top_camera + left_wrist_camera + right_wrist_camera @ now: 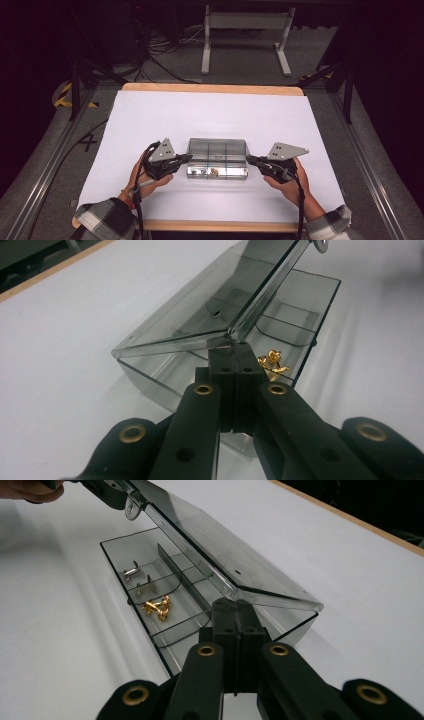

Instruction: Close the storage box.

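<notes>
Evidently unlabelled, clear box (218, 159) lid (220, 545) pinched by both grippers.

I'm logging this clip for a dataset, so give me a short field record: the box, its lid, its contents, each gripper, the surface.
box: clear plastic compartment box, centre of white table
lid: clear lid, half raised, tilted
contents: gold trinket; silver metal pieces in the next compartment
left gripper: shut on lid's left corner
right gripper: shut on lid's right corner
</notes>
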`<state>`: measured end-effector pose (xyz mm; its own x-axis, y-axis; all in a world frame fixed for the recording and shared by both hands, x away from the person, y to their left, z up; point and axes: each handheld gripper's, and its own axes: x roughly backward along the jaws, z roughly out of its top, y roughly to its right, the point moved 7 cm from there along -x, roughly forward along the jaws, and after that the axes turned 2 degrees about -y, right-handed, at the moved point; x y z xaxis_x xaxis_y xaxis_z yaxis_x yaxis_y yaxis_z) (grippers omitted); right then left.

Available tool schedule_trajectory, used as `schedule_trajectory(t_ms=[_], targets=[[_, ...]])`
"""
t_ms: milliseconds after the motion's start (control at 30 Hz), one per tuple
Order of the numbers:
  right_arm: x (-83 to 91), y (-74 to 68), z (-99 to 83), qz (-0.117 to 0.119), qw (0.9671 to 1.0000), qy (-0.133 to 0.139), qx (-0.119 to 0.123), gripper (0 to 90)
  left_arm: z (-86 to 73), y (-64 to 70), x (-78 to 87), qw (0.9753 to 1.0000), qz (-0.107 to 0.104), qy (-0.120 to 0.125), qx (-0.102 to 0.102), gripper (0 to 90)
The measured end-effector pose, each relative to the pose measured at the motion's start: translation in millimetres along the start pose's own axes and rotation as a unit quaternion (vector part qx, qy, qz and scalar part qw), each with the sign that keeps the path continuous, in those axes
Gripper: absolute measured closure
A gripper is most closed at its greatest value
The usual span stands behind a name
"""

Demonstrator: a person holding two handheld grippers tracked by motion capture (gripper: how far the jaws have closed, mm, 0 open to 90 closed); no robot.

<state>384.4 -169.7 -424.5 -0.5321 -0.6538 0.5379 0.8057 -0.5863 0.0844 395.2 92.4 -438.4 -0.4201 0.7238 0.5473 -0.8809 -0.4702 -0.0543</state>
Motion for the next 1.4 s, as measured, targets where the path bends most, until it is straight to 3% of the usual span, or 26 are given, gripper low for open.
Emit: schedule_trajectory(t_ms=[333,567,667,1400], targets=[[1.8,-5.3,-8.9,-0.006,0.9999,-0.009,0.005,90.0,-11.7,8.3,2.5,0.9996,-0.004,-0.026,-0.015,90.0],[-2.8,-6.7,-18.5,-0.003,0.9997,-0.024,0.003,90.0,-20.3,8.2,1.2,0.9993,-0.007,-0.036,-0.005,90.0],[-5.0,-8.3,-23.4,-0.001,0.9995,-0.033,0.004,90.0,-23.9,10.0,-0.5,0.9988,-0.008,-0.047,-0.012,90.0],[-8.5,-13.0,-36.9,-0.002,0.9985,-0.054,0.003,90.0,-37.3,12.5,3.3,0.9985,-0.001,-0.054,-0.008,90.0]])
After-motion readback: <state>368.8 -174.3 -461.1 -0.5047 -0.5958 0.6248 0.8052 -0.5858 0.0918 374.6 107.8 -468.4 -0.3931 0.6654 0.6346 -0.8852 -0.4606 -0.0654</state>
